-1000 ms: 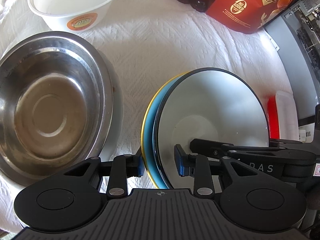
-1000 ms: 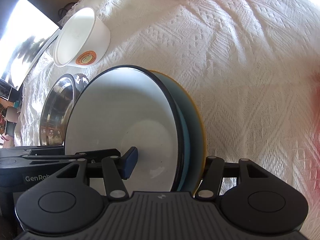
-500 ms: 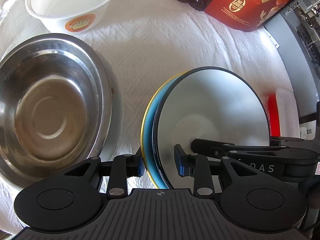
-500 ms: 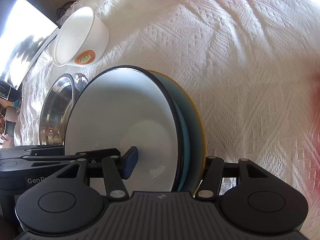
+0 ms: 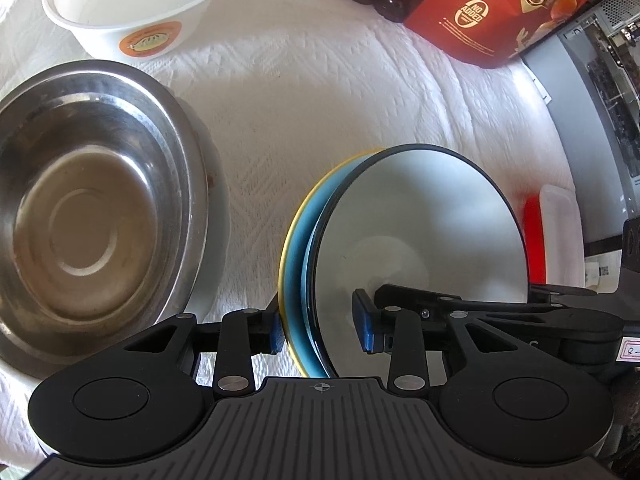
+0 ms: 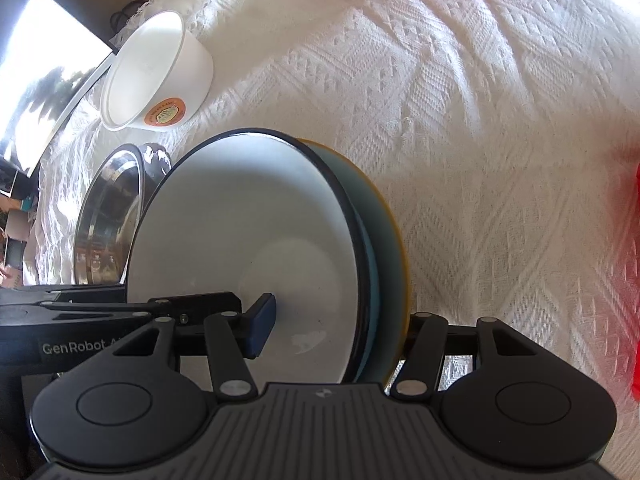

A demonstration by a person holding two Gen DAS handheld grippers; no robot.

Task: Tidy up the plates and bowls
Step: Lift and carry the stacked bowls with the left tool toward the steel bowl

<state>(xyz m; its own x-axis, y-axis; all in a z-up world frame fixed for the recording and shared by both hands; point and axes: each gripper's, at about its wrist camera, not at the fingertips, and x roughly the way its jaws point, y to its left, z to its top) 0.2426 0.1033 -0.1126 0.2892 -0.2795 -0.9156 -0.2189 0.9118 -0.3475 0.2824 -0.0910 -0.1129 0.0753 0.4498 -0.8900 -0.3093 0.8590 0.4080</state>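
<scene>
Left wrist view: left gripper (image 5: 318,334) clamps nested stack of bowls (image 5: 400,248) between fingers, stack on edge. Right gripper (image 6: 340,330) pinches same stack from opposite side, likely sharing weight. Steel bowl (image 5: 96,208) left of fingers, probable destination; white bowl (image 5: 132,4) beyond.

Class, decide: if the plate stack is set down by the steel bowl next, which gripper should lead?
Left, probably. The left gripper and right gripper both clamp the plate stack, but the steel bowl lies on the left gripper's side.
</scene>
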